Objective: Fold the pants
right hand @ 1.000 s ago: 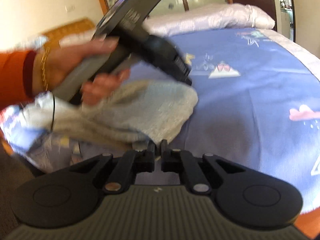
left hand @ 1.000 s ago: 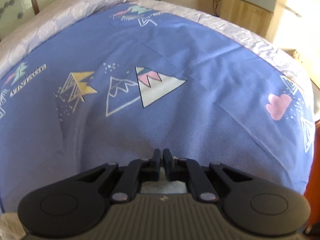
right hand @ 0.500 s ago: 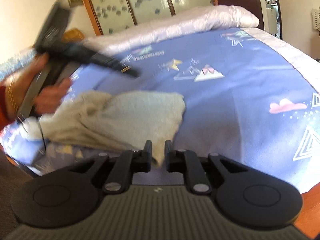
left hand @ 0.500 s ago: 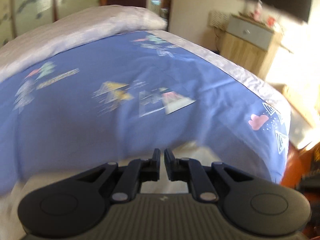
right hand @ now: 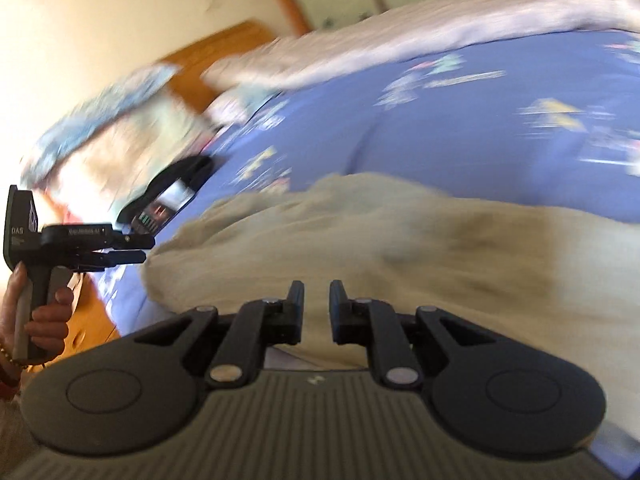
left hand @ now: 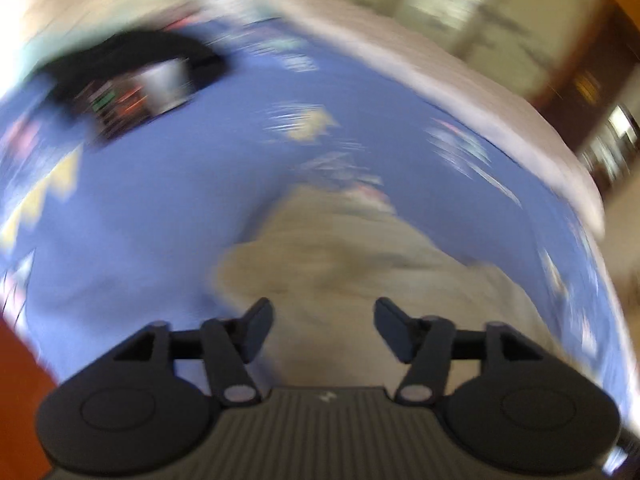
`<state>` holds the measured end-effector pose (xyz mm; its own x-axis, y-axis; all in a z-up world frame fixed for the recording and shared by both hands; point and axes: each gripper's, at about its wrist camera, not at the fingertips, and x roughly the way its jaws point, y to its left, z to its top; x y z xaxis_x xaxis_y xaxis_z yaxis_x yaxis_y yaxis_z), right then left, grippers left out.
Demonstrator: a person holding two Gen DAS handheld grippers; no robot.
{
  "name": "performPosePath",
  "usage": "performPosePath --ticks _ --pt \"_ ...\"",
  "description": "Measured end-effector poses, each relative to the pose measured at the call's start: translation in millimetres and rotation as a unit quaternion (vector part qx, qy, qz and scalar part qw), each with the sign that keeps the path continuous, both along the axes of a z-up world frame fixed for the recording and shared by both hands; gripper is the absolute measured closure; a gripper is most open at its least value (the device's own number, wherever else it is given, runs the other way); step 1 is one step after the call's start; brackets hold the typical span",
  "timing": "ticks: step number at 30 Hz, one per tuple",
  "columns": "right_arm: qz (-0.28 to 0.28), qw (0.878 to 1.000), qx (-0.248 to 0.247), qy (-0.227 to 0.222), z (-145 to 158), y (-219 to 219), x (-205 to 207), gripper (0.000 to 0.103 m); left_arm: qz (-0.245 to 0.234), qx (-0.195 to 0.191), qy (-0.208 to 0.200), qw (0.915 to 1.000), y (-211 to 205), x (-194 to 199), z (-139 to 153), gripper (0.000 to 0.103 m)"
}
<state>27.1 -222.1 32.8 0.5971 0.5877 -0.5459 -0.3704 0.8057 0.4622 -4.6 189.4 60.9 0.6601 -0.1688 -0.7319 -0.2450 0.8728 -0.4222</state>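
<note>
Pants [right hand: 400, 248] (beige, rumpled) lie on the bedspread [right hand: 500, 128] — both grippers' fingers parted, holding nothing.

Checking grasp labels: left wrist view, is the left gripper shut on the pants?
No: the left gripper is wide open, its fingers clearly apart, with the beige pants lying loose on the blue bedspread ahead.

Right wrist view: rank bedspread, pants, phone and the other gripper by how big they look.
1. Bedspread
2. Pants, nearer the camera, so unsure
3. Left gripper and phone look alike; unranked
</note>
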Motion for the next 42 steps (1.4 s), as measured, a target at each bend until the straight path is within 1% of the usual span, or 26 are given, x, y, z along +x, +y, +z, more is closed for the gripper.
performPosePath --ticks 1,2,3,7,8,9,10,11,12,14,15,18,22,25,26,27,28,29,31,32,34,36,38,39,41,42 --pt "0.014 1.000 0.002 0.006 -0.9 17.5 8.7 0.086 0.009 -0.030 0.002 0.9995 12.8 0.4 -7.7 0.031" --pt "0.025 1.000 0.005 0.013 -2.1 33.2 16.1 0.086 0.012 -0.051 0.002 0.9986 20.7 1.8 -14.2 0.022" --pt "0.036 0.999 0.009 0.021 -3.4 49.0 23.1 0.086 0.014 -0.065 0.003 0.9978 25.3 4.1 -21.8 0.018" --pt "0.066 0.997 0.015 0.046 -2.8 91.3 30.5 0.086 0.001 -0.099 0.024 0.9948 29.8 21.2 -54.2 0.015" --pt "0.074 0.996 0.009 0.048 -2.7 99.2 29.0 0.086 0.001 -0.103 0.014 0.9946 29.5 26.1 -58.5 0.009" --pt "0.081 0.996 0.003 0.049 -2.2 104.2 26.2 0.086 -0.004 -0.102 -0.002 0.9948 26.0 32.1 -58.7 0.008" --pt "0.087 0.995 -0.004 0.051 -3.1 109.4 24.2 0.086 -0.009 -0.098 -0.004 0.9951 20.8 41.0 -60.0 0.009" --pt "0.090 0.994 -0.011 0.054 -4.3 111.6 22.3 0.086 -0.013 -0.092 -0.006 0.9956 14.8 48.9 -60.9 0.015" --pt "0.091 0.994 -0.018 0.058 -5.6 114.1 21.3 0.086 -0.016 -0.084 -0.009 0.9963 9.5 54.9 -61.3 0.035" --pt "0.086 0.994 -0.028 0.068 -8.9 114.7 21.6 0.086 -0.023 -0.061 -0.006 0.9979 -1.3 67.5 -65.8 0.065" --pt "0.083 0.994 -0.030 0.072 -9.7 115.9 22.8 0.086 -0.023 -0.054 -0.012 0.9982 -5.4 70.9 -68.5 0.070" --pt "0.070 0.994 -0.032 0.078 -8.8 114.7 27.6 0.086 -0.015 -0.056 -0.023 0.9981 -8.2 68.2 -68.2 0.073" --pt "0.044 0.997 -0.023 0.065 -2.6 111.7 37.1 0.086 -0.015 -0.058 -0.029 0.9978 -2.4 50.3 -59.0 0.075" --pt "0.030 0.997 0.004 0.074 -8.0 110.0 52.7 0.086 -0.033 -0.019 -0.055 0.9978 -13.9 45.1 -38.1 0.075" --pt "0.027 0.997 0.001 0.078 -14.5 112.3 57.9 0.086 -0.039 -0.007 -0.062 0.9973 -19.1 41.8 -30.9 0.075" --pt "0.022 0.996 -0.017 0.090 -25.5 117.4 63.7 0.086 -0.047 0.003 -0.071 0.9964 -27.1 40.2 -21.6 0.075" --pt "0.017 0.993 -0.040 0.114 -39.3 122.4 70.0 0.093 -0.062 0.009 -0.081 0.9947 -36.3 38.8 -12.3 0.075" --pt "0.008 0.992 -0.037 0.122 -48.4 121.8 71.4 0.094 -0.074 0.019 -0.092 0.9928 -45.1 36.8 -4.0 0.075" --pt "0.003 0.991 -0.004 0.135 -45.1 112.7 72.2 0.088 -0.106 0.053 -0.122 0.9854 -70.2 30.0 16.2 0.075" --pt "0.001 0.991 0.014 0.136 -41.5 105.9 71.3 0.087 -0.121 0.064 -0.137 0.9811 -82.3 26.9 25.1 0.075" --pt "-0.010 0.992 0.040 0.122 -31.6 88.5 67.0 0.087 -0.149 0.079 -0.161 0.9723 -104.6 21.8 38.0 0.075" --pt "-0.033 0.989 0.076 0.119 -24.3 66.4 64.2 0.087 -0.182 0.098 -0.181 0.9615 -132.5 17.9 47.3 0.075" --pt "-0.053 0.981 0.130 0.132 -22.4 41.4 64.0 0.087 -0.221 0.124 -0.196 0.9472 -165.1 13.0 51.1 0.073" --pt "-0.062 0.977 0.151 0.134 -22.2 30.4 64.4 0.086 -0.239 0.134 -0.198 0.9410 -180.3 10.3 49.2 0.070" --pt "-0.082 0.970 0.187 0.130 -19.7 6.3 61.5 0.073 -0.291 0.146 -0.192 0.9258 -211.9 5.0 40.8 0.062" --pt "-0.093 0.969 0.194 0.126 -19.2 -3.7 58.3 0.065 -0.310 0.152 -0.183 0.9204 -224.4 2.4 35.1 0.058"
